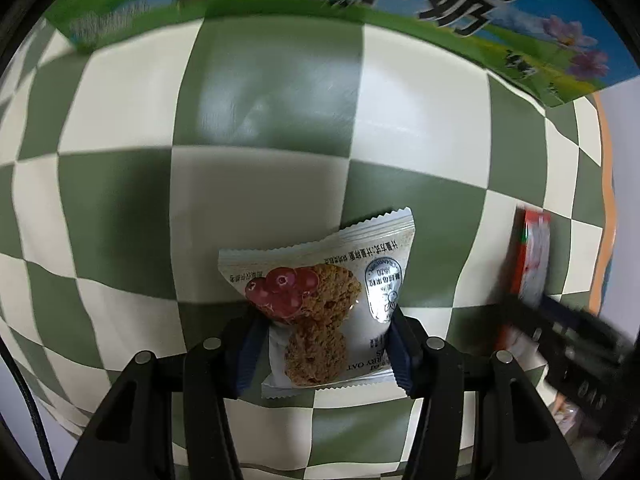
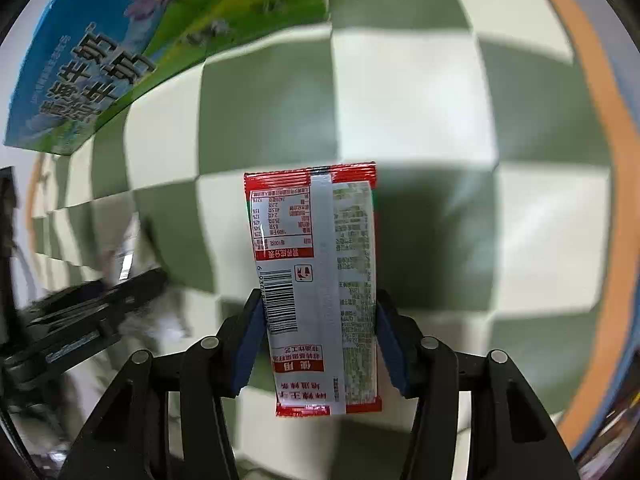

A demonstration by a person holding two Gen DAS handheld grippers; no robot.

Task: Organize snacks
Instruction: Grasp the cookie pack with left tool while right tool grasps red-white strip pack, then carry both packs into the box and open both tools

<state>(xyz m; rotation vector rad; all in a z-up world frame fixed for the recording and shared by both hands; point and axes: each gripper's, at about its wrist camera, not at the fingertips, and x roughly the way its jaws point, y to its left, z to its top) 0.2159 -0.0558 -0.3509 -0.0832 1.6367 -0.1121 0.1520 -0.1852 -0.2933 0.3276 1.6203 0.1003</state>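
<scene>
My left gripper (image 1: 322, 344) is shut on a white oat-cookie packet (image 1: 320, 304) printed with cranberries and cookies, held above the green-and-white checkered cloth (image 1: 260, 184). My right gripper (image 2: 318, 340) is shut on a red-and-silver snack packet (image 2: 316, 280), back side with barcode facing the camera, also above the cloth (image 2: 400, 100). In the left wrist view the red packet (image 1: 532, 256) and the right gripper's body (image 1: 576, 344) show blurred at the right edge. In the right wrist view the left gripper's body (image 2: 80, 320) shows blurred at the left.
A milk carton box (image 1: 360, 0) printed with blue sky, grass and flowers stands at the far side of the cloth; it also shows at the upper left of the right wrist view (image 2: 120, 48). An orange rim (image 2: 600, 120) borders the cloth on the right.
</scene>
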